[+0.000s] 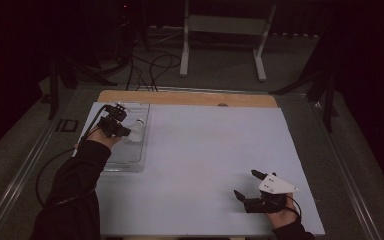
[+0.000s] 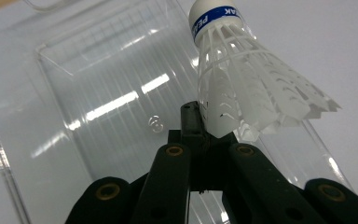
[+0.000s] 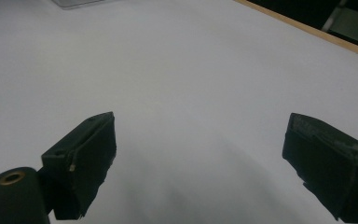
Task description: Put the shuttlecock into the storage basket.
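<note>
The left gripper is squeezed tight on the feather skirt of a white plastic shuttlecock w/ a white cork tip & blue band. The tip points up & away in the left gripper view, skirt end pinched betw the two black jaws. In the high view the left gripper holds the shuttlecock over a see-through plastic tray at the left side of the big white table top. The tray looks like it has nothing in it.

The right gripper sits low near the table's front right corner, far from the tray. Its jaws are wide apart w/ nothing betw them, just white table under the right gripper
</note>
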Demonstrator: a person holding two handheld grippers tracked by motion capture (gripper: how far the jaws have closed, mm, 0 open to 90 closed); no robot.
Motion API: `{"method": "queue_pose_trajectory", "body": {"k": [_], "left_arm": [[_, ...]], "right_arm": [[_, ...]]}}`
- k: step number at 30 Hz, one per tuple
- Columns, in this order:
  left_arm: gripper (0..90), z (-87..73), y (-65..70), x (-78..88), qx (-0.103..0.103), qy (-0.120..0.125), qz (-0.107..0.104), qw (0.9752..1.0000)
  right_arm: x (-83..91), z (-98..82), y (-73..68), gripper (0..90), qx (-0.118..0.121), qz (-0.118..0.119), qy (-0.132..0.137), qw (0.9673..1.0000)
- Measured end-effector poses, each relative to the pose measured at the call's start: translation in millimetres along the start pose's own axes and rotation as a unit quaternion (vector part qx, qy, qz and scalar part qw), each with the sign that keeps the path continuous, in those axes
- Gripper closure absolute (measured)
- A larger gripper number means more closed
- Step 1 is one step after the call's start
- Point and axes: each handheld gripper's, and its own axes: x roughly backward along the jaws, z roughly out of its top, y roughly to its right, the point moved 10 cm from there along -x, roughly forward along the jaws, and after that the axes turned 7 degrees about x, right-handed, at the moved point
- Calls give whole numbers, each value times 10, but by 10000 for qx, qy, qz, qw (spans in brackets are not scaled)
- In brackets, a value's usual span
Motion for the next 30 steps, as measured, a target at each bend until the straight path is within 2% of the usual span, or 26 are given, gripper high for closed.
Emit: {"method": "queue_pose_trajectory", "body": {"k": [8, 15, 22, 24, 30], "left_arm": [[900, -38, -34, -89, 45, -85, 34, 9999], [900, -87, -64, -169, 19, -264, 90, 9996], [900, -126, -42, -244, -3, -378, 67, 9993], [900, -140, -42, -275, -55, -438, 145, 9989], [899, -172, -2, -317, -87, -594, 86, 9982]], "right_arm": [[-1, -3, 3, 98, 7, -5, -11, 10000], [-4, -6, 4, 98, 9, -5, -16, 10000], [-6, -11, 4, 98, -17, 2, -22, 10000], [-5, -6, 3, 98, -1, 6, -8, 10000], [-6, -12, 5, 98, -18, 4, -18, 10000]]}}
